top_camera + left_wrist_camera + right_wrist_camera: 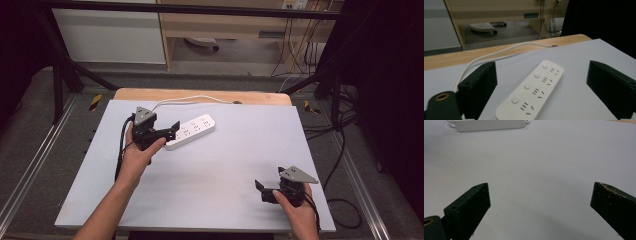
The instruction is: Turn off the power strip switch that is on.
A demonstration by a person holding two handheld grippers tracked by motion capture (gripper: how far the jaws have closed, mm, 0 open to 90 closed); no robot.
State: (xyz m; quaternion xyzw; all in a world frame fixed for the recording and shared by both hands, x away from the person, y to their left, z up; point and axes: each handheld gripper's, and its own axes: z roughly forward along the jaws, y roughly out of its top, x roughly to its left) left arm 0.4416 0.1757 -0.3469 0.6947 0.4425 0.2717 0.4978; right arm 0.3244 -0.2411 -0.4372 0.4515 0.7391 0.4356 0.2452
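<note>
Your left claw was spread wide, one jaw on each side of the near end of the white power strip, not touching it yet; your right claw was wide open too, holding nothing, low over the bare grey mat near the front right corner, well apart from the strip; the strip lay flat toward the back left of the mat, with its white cord running off over the wooden edge behind; it looked like you were at the reaching step, just lined up for a grab; next you would need to come down a bit and squeeze the jaws on the strip's two long sides, gently, so it did not slide away; I counted one strip, with four round buttons and four sets of plug holes, one cord, and two claws.
</note>
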